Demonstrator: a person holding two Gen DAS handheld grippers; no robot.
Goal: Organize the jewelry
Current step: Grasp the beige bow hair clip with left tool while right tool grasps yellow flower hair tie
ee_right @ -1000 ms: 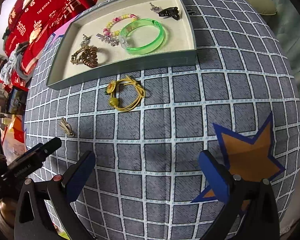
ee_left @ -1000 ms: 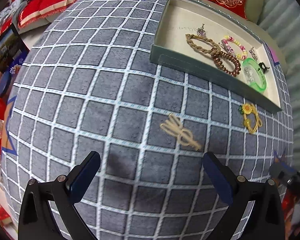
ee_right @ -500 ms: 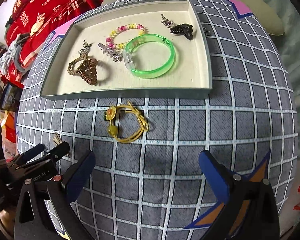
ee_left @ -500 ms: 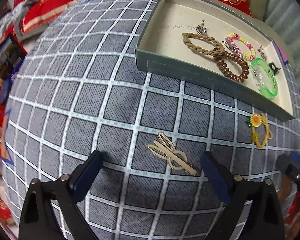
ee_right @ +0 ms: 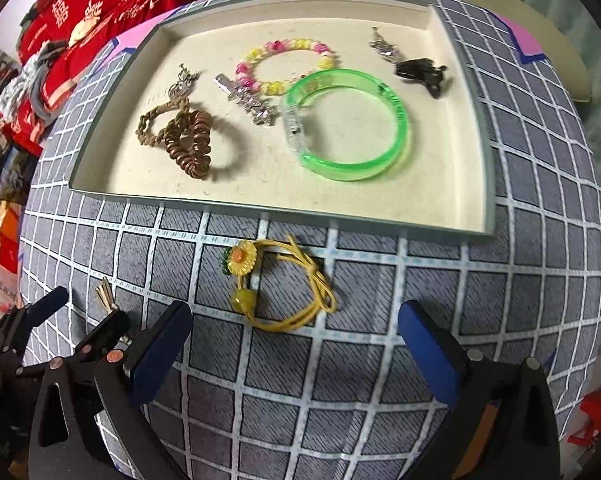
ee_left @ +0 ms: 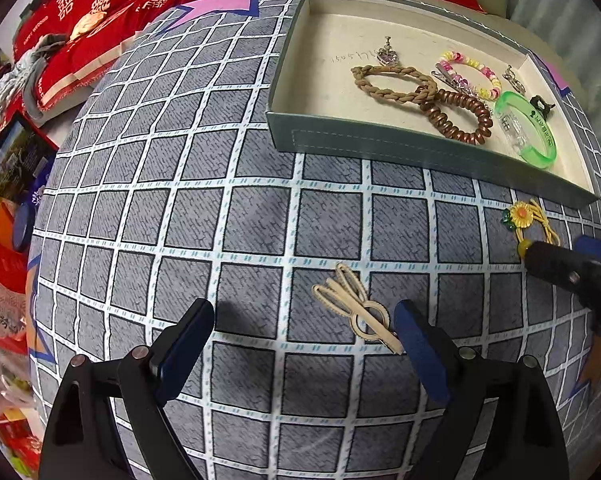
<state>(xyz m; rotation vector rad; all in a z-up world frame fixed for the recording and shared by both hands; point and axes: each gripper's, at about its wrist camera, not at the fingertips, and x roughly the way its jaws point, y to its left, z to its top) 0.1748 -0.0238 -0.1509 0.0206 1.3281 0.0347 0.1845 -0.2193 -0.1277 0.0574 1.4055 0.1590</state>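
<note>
Tabletop [ee_left: 260, 216], covered in a grey grid-patterned cloth, carrying a shallow tray [ee_right: 486, 152] at its far side. The tray already holds a green bangle [ee_right: 348, 124], a braided brown hair tie [ee_left: 392, 82], a coiled brown hair tie [ee_left: 458, 118], a pink-and-yellow bead bracelet [ee_right: 284, 60], a silver clip [ee_right: 250, 100], a black claw clip [ee_right: 420, 72] and two small pendants. Two pieces remain outside it on the cloth, so the sorting appears well advanced but unfinished.

Left claw [ee_left: 304, 344], spread wide and low over the cloth, brackets a beige hairpin [ee_left: 356, 308]. The pin lies flat between the fingers, nearer the right-hand one, whose pad [ee_left: 420, 356] is just beside the pin's pointed end. The pin's long axis runs diagonally: looped prongs point up and left toward the tray, the single tip points down and right. The step in hand looks like the approach to a pickup. Because the pin is thin and flat, the next move probably calls for closing across its narrow ringed middle, square to that diagonal.

Right claw [ee_right: 294, 344], likewise wide and holding nothing, hovers near a yellow sunflower hair tie [ee_right: 280, 284], which lies just in front of the tray's near wall. The sunflower end is toward the tray, the loop trails to the right.
</note>
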